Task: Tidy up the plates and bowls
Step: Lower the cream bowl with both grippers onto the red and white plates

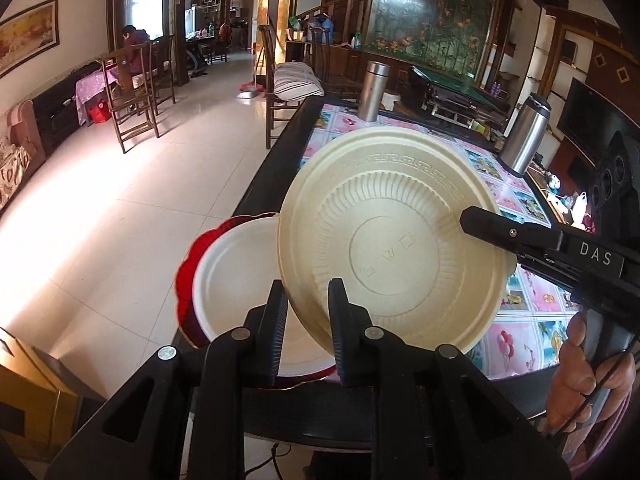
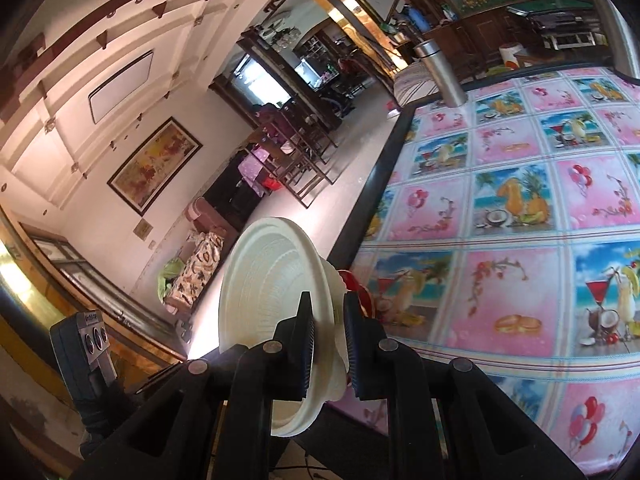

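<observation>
Daylight floods my views from far windows [image 1: 148,8], glaring off the floor [image 1: 120,208]; fisheye bends edges, corners black

A cream-coloured disposable bowl [image 1: 394,236] with a ribbed wall, a key-pattern band round its rim and embossed characters on its base is held tilted on edge above the tabletop [image 1: 524,332], its underside facing the left wrist camera. Its rim is pinched at two opposite points. Just behind and below it, at the tabletop's near corner, a white round plate [image 1: 236,276] lies flat on a red scalloped plate [image 1: 188,276]. In the right wrist view the bowl [image 2: 276,292] shows its hollow, ribbed inside.
</observation>
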{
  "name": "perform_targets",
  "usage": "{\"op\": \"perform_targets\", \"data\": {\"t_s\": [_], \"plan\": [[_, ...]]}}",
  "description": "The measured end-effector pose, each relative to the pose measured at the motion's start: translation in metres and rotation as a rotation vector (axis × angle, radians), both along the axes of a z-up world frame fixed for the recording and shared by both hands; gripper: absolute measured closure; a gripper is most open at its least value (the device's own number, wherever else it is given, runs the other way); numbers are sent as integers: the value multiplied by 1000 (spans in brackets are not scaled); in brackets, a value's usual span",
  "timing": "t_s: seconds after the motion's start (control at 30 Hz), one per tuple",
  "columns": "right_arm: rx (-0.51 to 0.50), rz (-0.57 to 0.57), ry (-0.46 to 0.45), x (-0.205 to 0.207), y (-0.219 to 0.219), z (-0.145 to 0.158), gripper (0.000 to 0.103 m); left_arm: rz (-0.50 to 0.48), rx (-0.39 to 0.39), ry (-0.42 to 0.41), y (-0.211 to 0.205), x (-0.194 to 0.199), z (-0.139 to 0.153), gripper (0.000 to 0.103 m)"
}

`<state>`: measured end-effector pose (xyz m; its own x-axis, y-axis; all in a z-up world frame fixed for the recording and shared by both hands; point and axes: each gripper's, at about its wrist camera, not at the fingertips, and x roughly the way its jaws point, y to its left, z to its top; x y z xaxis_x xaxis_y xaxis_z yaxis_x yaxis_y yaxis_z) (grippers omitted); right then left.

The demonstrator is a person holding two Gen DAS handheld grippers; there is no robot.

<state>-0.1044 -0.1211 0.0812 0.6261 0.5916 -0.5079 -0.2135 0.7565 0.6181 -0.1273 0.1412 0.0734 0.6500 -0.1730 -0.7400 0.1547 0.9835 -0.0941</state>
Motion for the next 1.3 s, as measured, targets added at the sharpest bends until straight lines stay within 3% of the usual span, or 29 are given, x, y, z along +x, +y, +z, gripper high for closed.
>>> {"op": "perform_targets", "data": {"t_s": [0.33,0.7,1.3], "plan": [[-53,129,134,41,72,-18,87,35,50,148,34,25,-20,84],[-117,127,213,52,85,-48,84,0,32,254,37,33,-45,81],[-182,124,222,59,95,-64,84,6,70,282,37,38,-60,78]]}}
